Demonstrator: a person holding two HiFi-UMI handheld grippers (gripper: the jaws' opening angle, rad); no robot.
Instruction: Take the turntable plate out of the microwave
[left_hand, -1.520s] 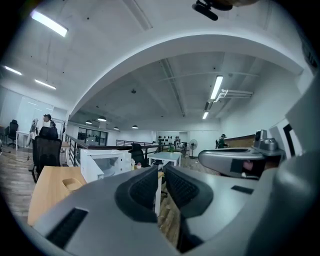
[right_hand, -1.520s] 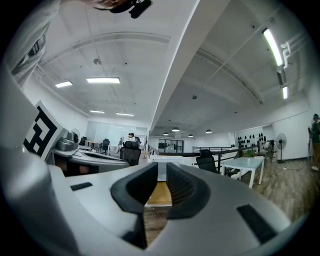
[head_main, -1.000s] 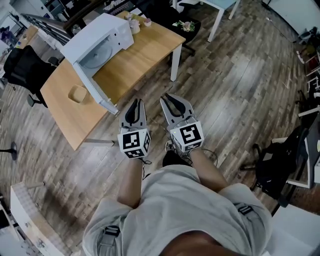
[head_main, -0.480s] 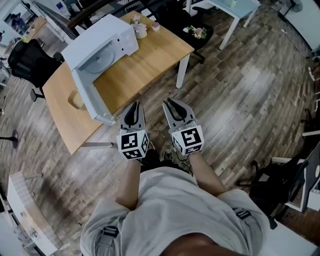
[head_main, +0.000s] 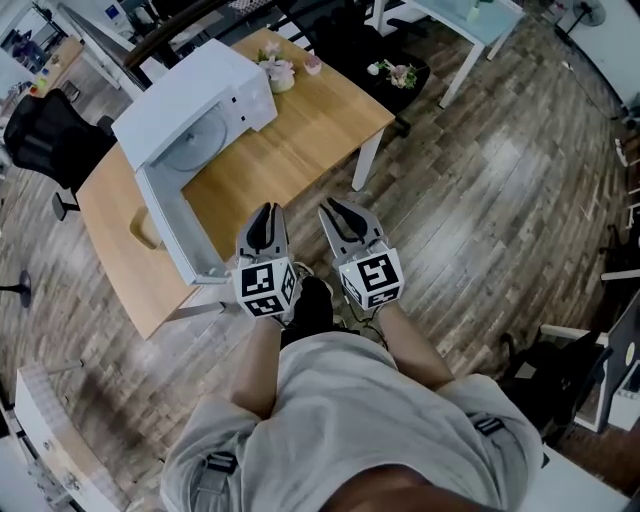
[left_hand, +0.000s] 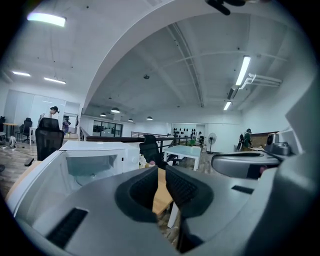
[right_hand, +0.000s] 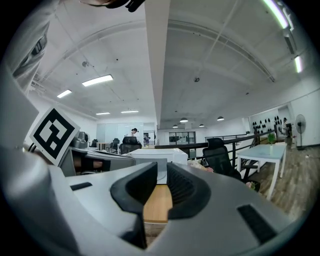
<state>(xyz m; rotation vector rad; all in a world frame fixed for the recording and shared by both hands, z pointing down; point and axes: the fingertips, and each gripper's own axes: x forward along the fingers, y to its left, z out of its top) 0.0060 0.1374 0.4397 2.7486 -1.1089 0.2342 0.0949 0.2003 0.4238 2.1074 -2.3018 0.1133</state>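
Both tongs have closed on the microwave (head_main: 200, 85): its open door (head_main: 172, 225), earlier well ahead of them, now ends just beside the left tongs (head_main: 266, 212).

Left tongs and right tongs (head_main: 336, 207) are carried side by side and roughly level, each with only a narrow gap between its jaws and nothing held. This is probably a travelling posture, since the reach has not begun.

The turntable plate (head_main: 188, 140) lies flat inside the microwave's cavity, well apart from both tongs.

The microwave stands at the far left of the wooden surface (head_main: 300, 130). The door projects towards the person, so entry seems to lie to its right.

Flower pots (head_main: 278, 70) sit behind the microwave, a tan object (head_main: 145, 230) sits left of the door, and an office chair (head_main: 40, 140) stands beyond.
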